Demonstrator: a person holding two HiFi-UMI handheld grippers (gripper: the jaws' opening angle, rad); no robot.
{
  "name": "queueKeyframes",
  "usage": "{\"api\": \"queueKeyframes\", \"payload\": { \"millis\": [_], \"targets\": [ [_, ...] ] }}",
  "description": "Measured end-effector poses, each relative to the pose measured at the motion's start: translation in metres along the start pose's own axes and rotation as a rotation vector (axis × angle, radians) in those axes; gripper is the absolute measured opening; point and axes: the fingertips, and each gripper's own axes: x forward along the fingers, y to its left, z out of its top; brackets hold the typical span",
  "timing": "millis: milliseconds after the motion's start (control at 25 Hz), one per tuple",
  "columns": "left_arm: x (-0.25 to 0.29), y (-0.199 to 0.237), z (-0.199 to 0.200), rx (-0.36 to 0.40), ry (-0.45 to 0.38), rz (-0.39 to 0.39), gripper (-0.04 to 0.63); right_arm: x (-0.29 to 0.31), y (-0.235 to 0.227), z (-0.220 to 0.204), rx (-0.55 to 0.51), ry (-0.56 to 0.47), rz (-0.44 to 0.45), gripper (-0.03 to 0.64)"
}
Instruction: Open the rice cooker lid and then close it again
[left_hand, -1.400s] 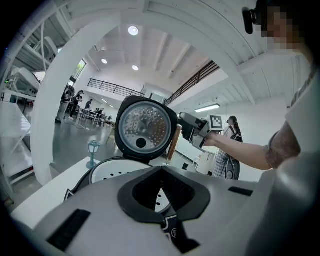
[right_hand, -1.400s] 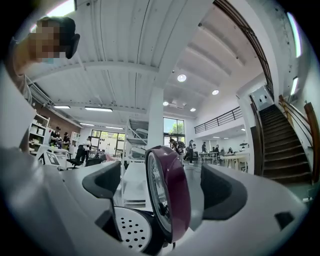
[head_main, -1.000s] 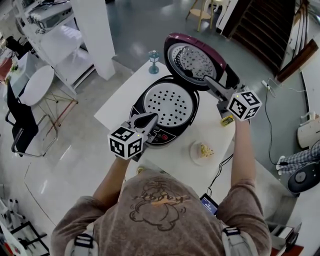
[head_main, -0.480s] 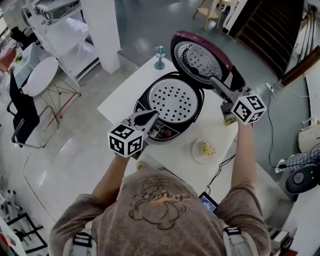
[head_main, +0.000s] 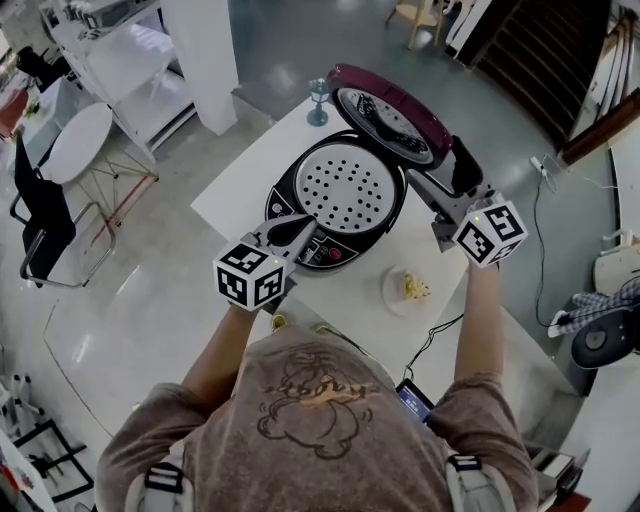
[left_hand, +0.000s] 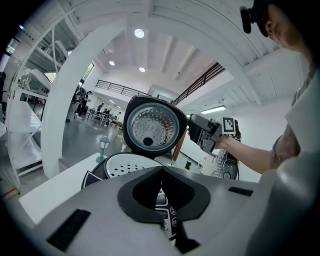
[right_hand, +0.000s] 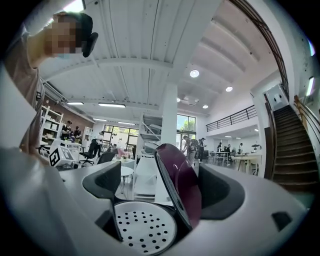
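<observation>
Only the right gripper view shows the lid between parted jaws.

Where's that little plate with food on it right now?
In the head view, the plate sits on the white table, just right of the rice cooker and near the right gripper.
</observation>
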Motion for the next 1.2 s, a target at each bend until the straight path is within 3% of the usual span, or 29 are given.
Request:
{"api": "queueKeyframes", "payload": {
  "millis": [560,1200],
  "targets": [
    [-0.005,-0.002,0.005,0.005,-0.006,-0.005,0.021,-0.012,0.046,-0.016,0.010,-0.004,0.038,0.488],
    [-0.011,0.005,0.009,0.006,-0.016,0.019,0.021,-0.026,0.096,-0.055,0.042,0.049,0.077,0.423]
  ]
}}
